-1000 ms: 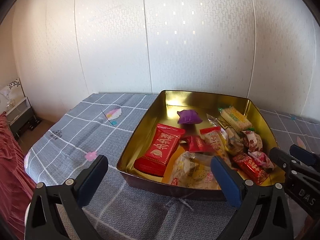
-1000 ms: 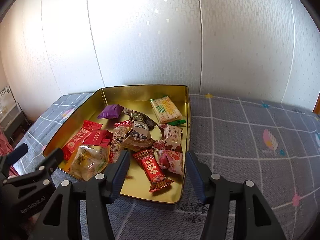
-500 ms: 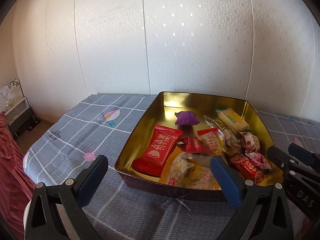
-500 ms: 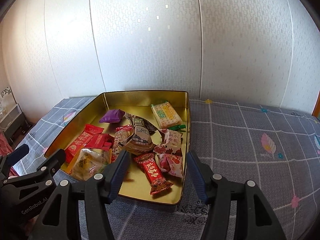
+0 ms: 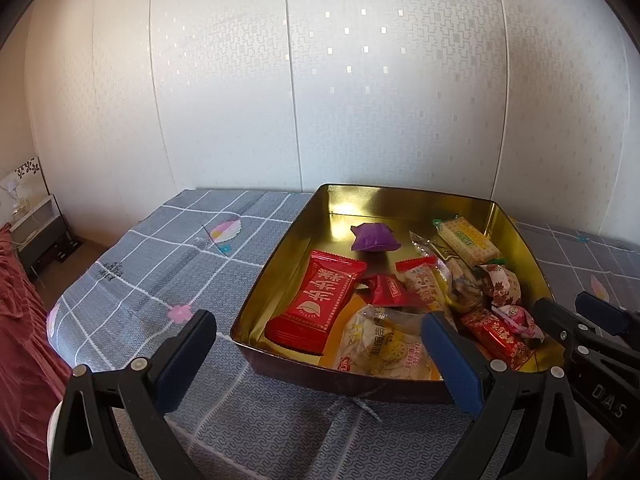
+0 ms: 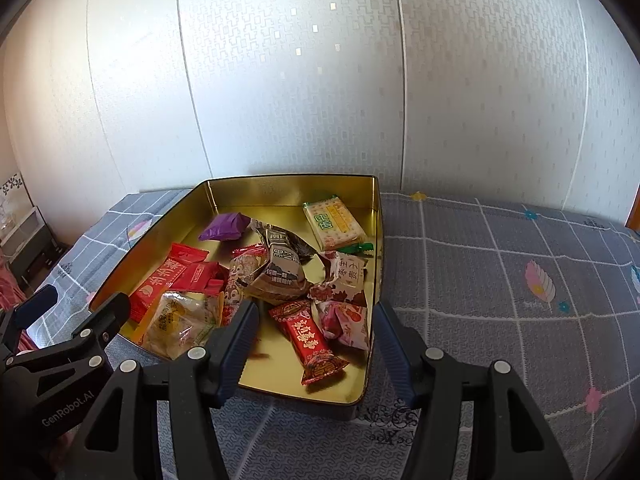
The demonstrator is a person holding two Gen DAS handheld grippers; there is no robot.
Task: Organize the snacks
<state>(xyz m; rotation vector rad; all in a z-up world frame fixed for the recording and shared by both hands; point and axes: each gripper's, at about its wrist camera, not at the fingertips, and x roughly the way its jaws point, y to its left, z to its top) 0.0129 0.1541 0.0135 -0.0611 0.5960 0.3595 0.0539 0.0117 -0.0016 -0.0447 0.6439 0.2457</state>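
A gold tin tray (image 5: 280,248) (image 6: 376,240) sits on the grey checked bedspread and holds several wrapped snacks: a large red packet (image 5: 320,300) (image 6: 172,276), a purple sweet (image 5: 374,237) (image 6: 224,226), a yellow cracker pack (image 5: 466,240) (image 6: 334,222), a brown packet (image 6: 280,268), a clear biscuit bag (image 5: 380,348) (image 6: 178,320) and a red-gold candy (image 6: 310,340). My left gripper (image 5: 320,344) is open and empty, just before the tray's near wall. My right gripper (image 6: 314,344) is open and empty over the tray's near right corner.
The bedspread (image 6: 500,280) stretches right of the tray and also left of it (image 5: 160,260). A white panelled wall (image 5: 320,80) rises behind the bed. A small bedside shelf (image 5: 36,224) stands at far left. Red cloth (image 5: 20,340) lies at the bed's left edge.
Both grippers have drawn back slightly and tilted up, so the tray sits lower in both views. The snacks have not moved. Both grippers stay open.
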